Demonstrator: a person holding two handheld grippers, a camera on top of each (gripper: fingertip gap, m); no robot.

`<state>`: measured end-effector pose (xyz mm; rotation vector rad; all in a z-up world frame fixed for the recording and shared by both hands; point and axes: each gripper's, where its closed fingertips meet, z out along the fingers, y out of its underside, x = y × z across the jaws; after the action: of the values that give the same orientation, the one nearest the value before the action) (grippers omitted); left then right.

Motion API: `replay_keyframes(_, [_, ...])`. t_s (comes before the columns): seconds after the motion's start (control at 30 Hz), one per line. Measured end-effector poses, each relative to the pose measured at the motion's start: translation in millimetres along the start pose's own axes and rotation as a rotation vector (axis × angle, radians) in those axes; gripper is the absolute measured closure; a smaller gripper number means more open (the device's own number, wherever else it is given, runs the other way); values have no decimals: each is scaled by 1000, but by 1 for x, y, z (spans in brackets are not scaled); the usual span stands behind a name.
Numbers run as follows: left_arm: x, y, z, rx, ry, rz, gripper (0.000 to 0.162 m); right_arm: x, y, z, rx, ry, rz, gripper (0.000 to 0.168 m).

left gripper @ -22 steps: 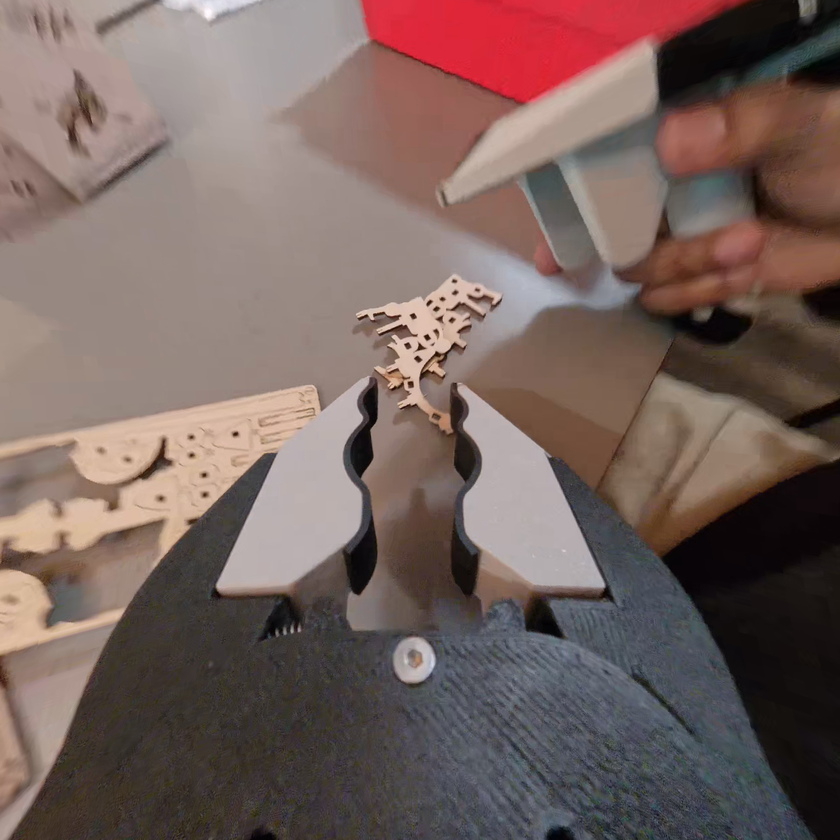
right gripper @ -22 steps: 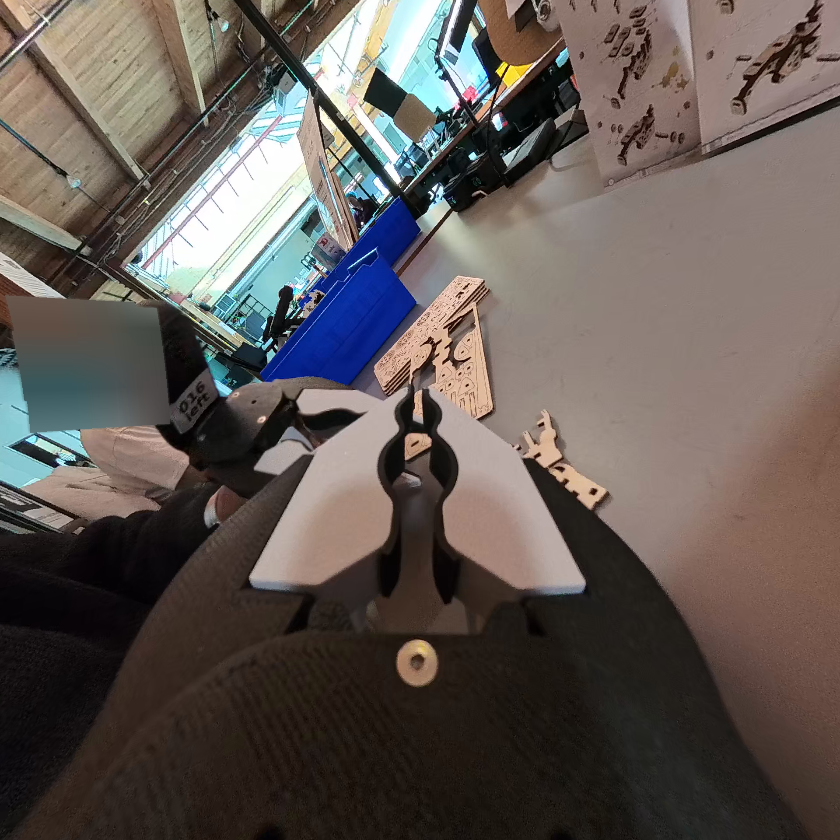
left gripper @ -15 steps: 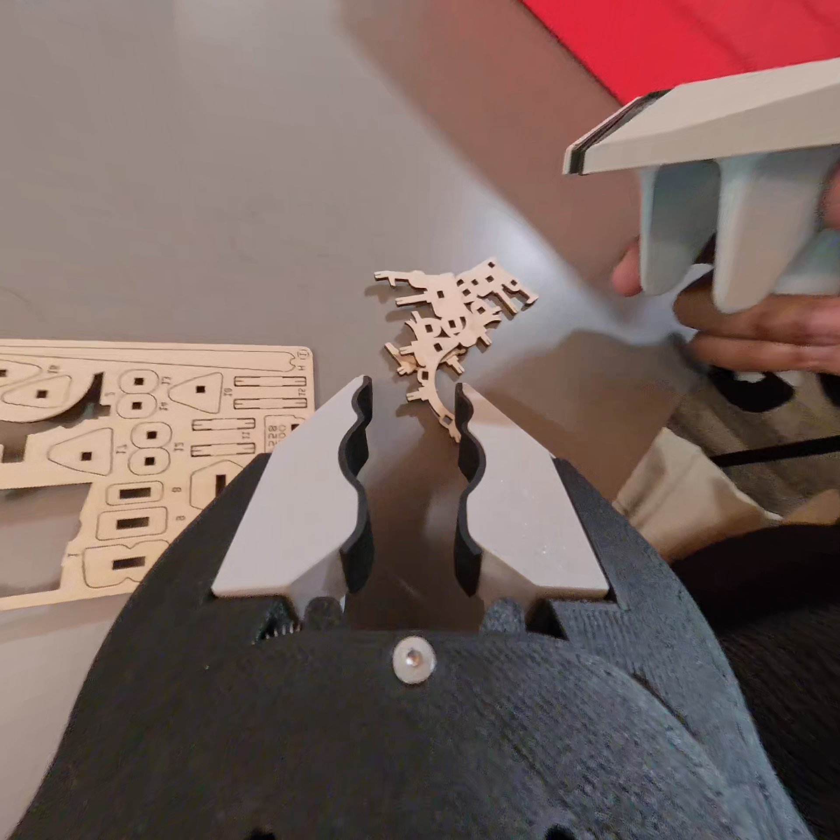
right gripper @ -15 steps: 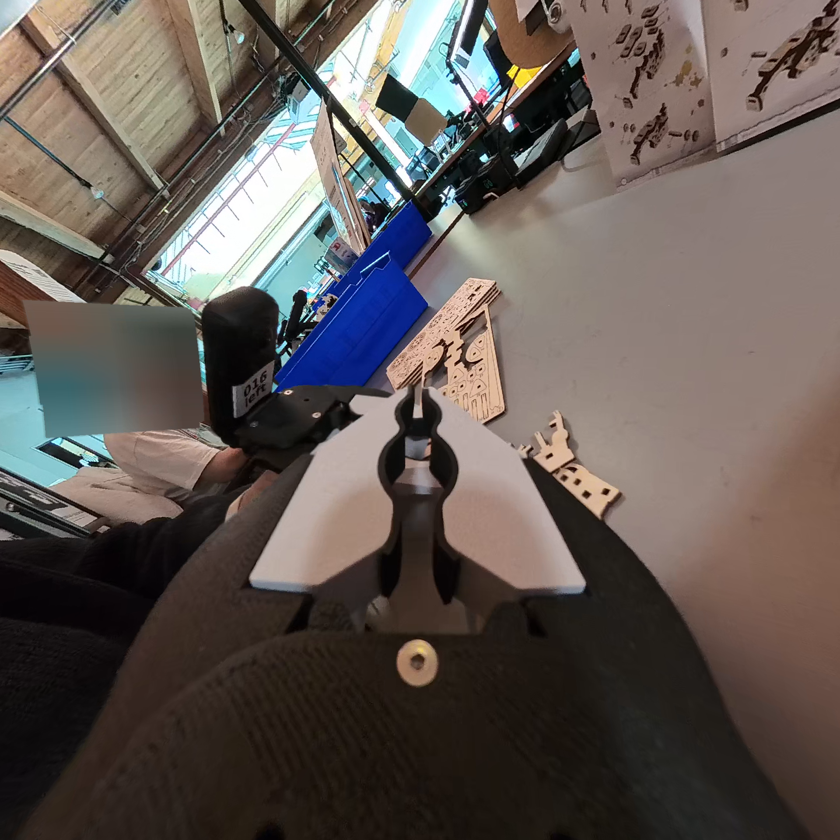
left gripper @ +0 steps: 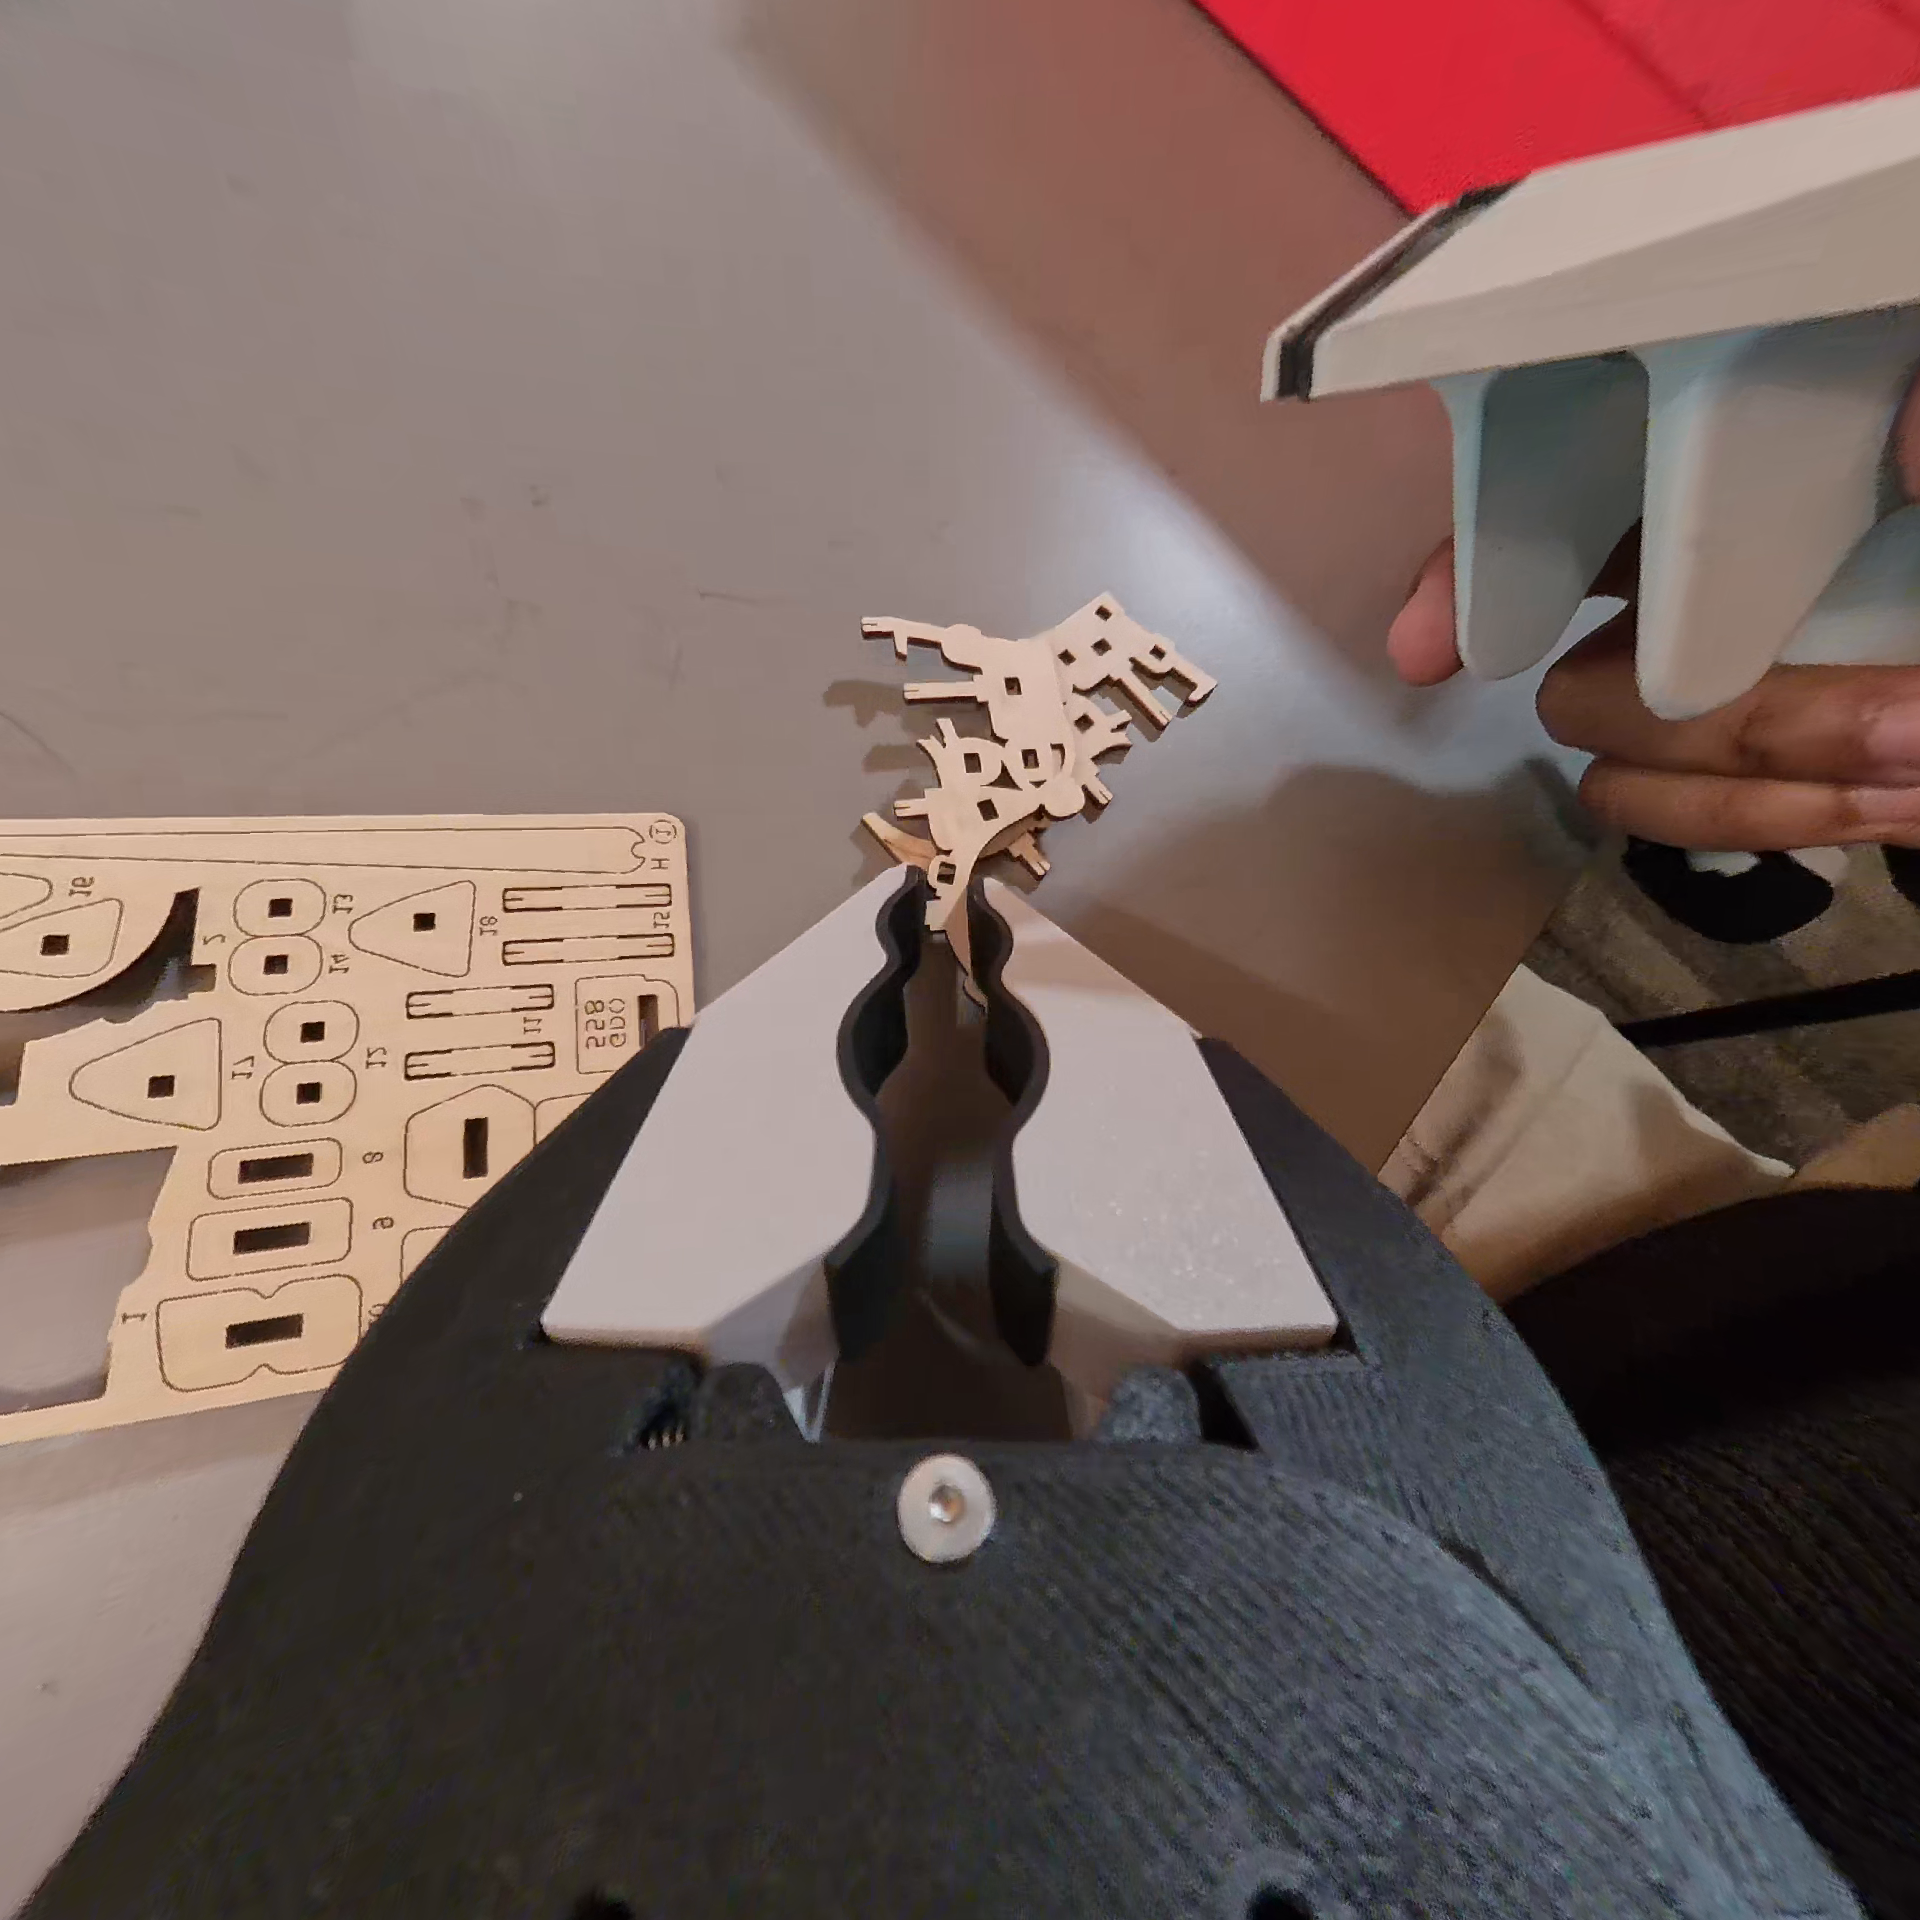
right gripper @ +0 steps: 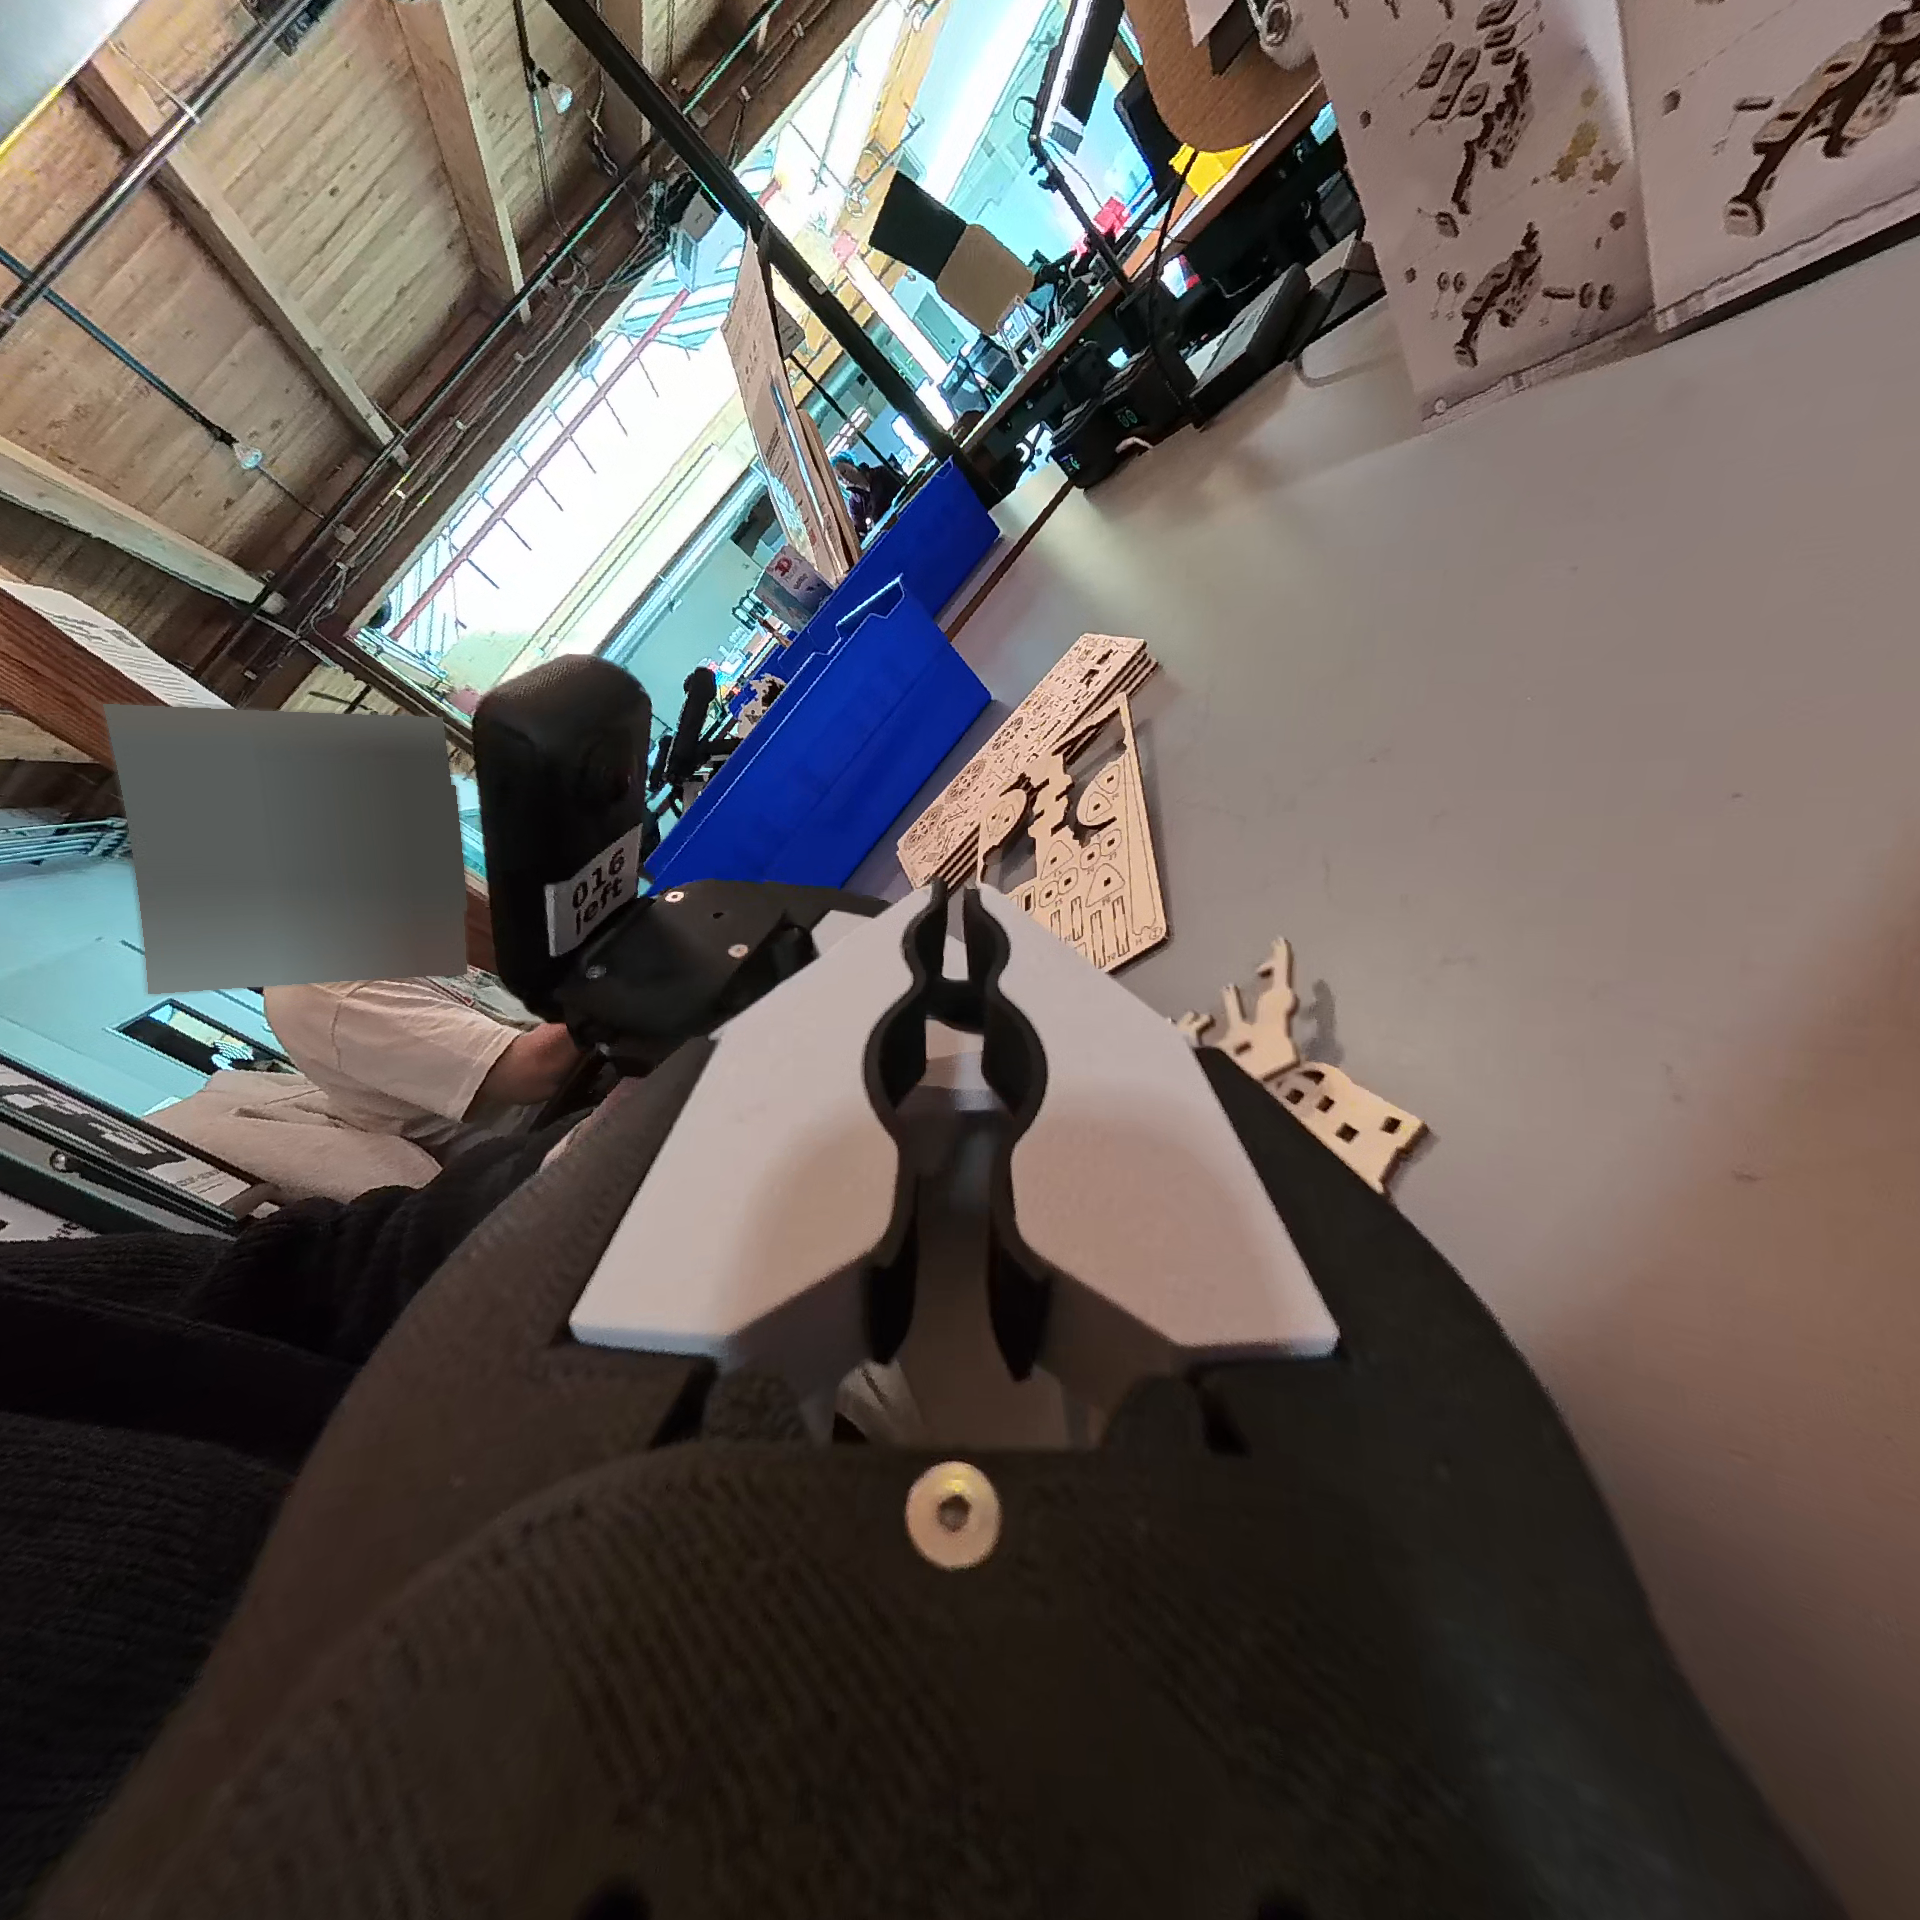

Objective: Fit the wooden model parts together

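Note:
A small wooden model assembly (left gripper: 1023, 738) of several slotted flat parts lies near the table's front edge. My left gripper (left gripper: 943, 904) is shut on its thin curved end. The rest of the assembly sticks out beyond the fingertips, low over the grey table (left gripper: 416, 416). It also shows in the right wrist view (right gripper: 1309, 1091), beside my right gripper (right gripper: 954, 904). The right gripper is shut with nothing visible between its tips. In the left wrist view it (left gripper: 1294, 353) hangs above and to the right of the assembly, held by a hand (left gripper: 1714, 748).
A laser-cut wooden parts sheet (left gripper: 312, 1039) lies left of the left gripper, on a stack of such sheets (right gripper: 1060, 810). Blue bins (right gripper: 831, 748) stand at the table's far side. Printed instruction sheets (right gripper: 1558, 156) stand at the back. A red object (left gripper: 1558, 83) lies beyond the right gripper. My right fingertips sit around 9 centimeters from my left ones. Between my right fingertips and the red object (left gripper: 1558, 83) there is roughly 20 centimeters.
My left gripper was open with the assembly's curved end between its fingers; it has now shut on that end. The right gripper has stayed shut above and to the right.

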<state>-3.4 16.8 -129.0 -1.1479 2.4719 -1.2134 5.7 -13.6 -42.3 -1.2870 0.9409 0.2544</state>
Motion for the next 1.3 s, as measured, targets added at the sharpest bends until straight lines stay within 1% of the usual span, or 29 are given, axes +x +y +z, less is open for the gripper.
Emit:
replay_keyframes(0.03, [0,-3,-2,18,14,-12,156,0,0,0,1,2,-5,167])
replay_keyframes(0.17, [2,-19,-17,120,99,-75,156,1,-3,-2,-4,25,-67,166])
replay_keyframes(0.23, [3,-24,-23,159,159,-135,156,3,-4,-3,-25,65,-183,166])
replay_keyframes(0.33, [13,-31,-33,215,354,-268,156,6,-6,-4,-71,173,-493,166])
replay_keyframes(0.43, [17,-32,-41,226,528,-386,156,4,-2,-6,-128,253,-904,158])
replay_keyframes(0.47, [16,-30,-42,220,548,-390,156,2,3,-6,-147,256,-1039,155])
replay_keyframes(0.53, [10,-26,-43,210,527,-332,156,-4,20,-6,-197,209,-1267,150])
replay_keyframes(0.6, [4,-22,-43,196,481,-226,156,-3,29,-7,-225,208,-1397,149])
replay_keyframes(0.7, [0,-16,-44,168,443,-108,155,0,31,-7,-248,226,-1447,140])
replay_keyframes(0.8, [6,-13,-48,153,491,-69,155,6,34,-8,-283,238,-1499,135])
replay_keyframes(0.87, [10,-9,-49,132,515,-54,156,7,35,-9,-296,242,-1563,135])
replay_keyframes(1.0, [21,7,-44,49,545,11,155,7,45,-9,-331,221,-1632,143])
replay_keyframes(1.07, [28,10,-44,33,576,26,155,5,50,-9,-344,196,-1659,158])
replay_keyframes(1.1, [31,10,-45,32,588,31,155,5,53,-10,-349,185,-1673,161])
replay_keyframes(1.23, [33,10,-47,35,615,23,155,2,52,-10,-340,181,-1693,163])
replay_keyframes(1.27, [32,8,-48,47,614,11,152,1,52,-10,-336,172,-1685,165])
replay_keyframes(1.3, [31,4,-48,69,611,-3,137,0,52,-10,-328,169,-1676,166])
